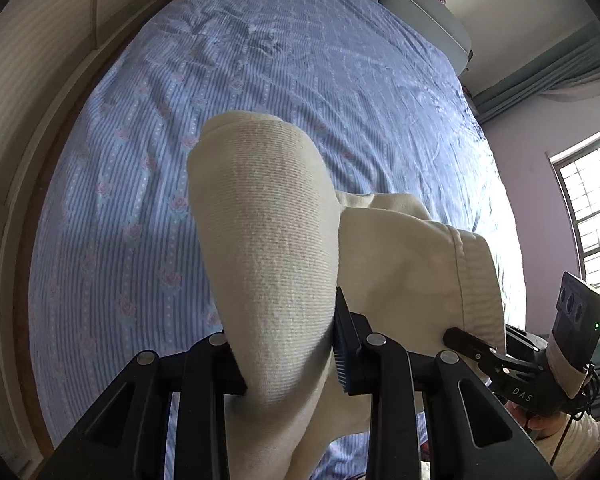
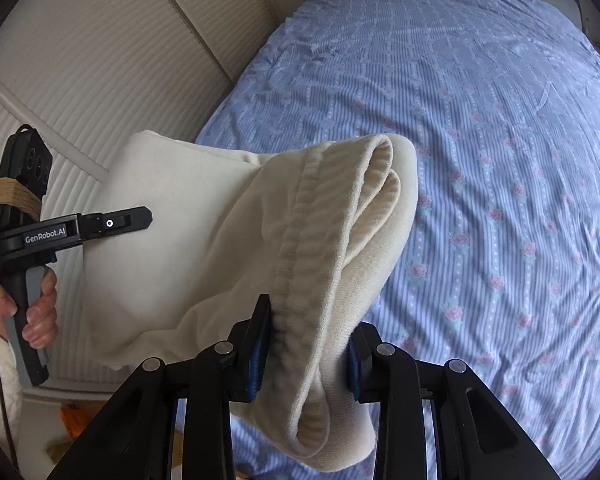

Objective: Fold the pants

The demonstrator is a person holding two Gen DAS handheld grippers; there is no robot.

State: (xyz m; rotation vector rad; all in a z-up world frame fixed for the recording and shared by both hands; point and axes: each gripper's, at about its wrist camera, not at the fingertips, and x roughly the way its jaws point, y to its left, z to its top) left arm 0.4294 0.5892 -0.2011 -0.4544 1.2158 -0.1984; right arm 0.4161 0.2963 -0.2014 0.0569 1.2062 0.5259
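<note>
Cream knit pants (image 1: pixel 268 240) hang in the air above the bed, stretched between both grippers. My left gripper (image 1: pixel 288 356) is shut on one thick bunch of the fabric, which fills the middle of the left wrist view. My right gripper (image 2: pixel 304 354) is shut on the ribbed waistband end of the pants (image 2: pixel 324 216), whose folded layers curl over its fingers. The right gripper also shows in the left wrist view (image 1: pixel 464 338) at the lower right, clamped on the hem. The left gripper shows in the right wrist view (image 2: pixel 140 218) at the left, held by a hand.
A bed with a blue striped floral sheet (image 1: pixel 260 80) lies below and ahead. A pale panelled wall (image 2: pixel 100 60) runs along its left side. Grey pillows (image 1: pixel 420 4) sit at the head. A bright window (image 1: pixel 592 208) is at the right.
</note>
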